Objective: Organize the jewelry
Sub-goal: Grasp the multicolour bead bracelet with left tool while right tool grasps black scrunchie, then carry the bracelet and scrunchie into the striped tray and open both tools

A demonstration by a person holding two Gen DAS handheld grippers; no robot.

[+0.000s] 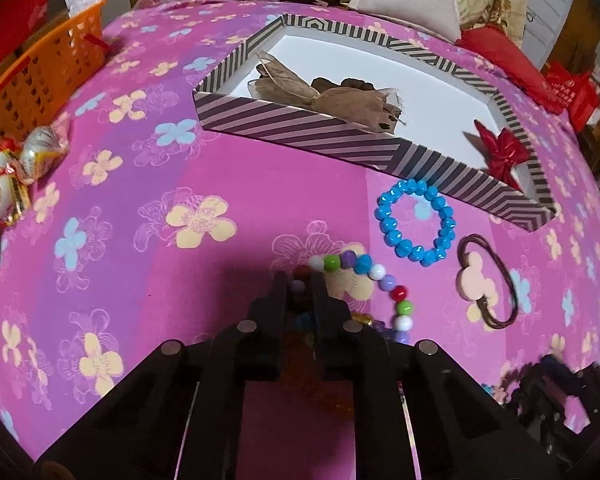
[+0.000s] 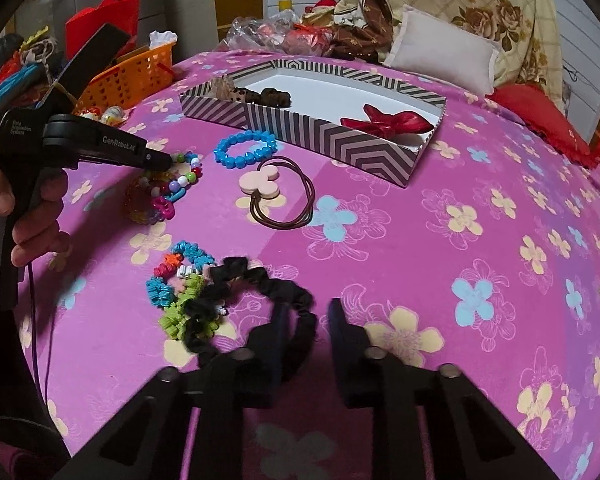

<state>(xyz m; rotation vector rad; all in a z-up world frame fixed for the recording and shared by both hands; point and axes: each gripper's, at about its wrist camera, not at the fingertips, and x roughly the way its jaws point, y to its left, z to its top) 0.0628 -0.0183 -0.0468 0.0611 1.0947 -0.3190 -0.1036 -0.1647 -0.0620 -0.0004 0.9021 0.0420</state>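
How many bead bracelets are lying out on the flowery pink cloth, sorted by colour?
Blue bead bracelet: 1
Mixed-colour bead bracelet: 1
Amber bead bracelet, partly hidden under the mixed one: 1
Total: 3

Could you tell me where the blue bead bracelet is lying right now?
The blue bead bracelet lies flat on the pink flowered cloth, just in front of the striped box, with the brown hair tie to its right in both wrist views.
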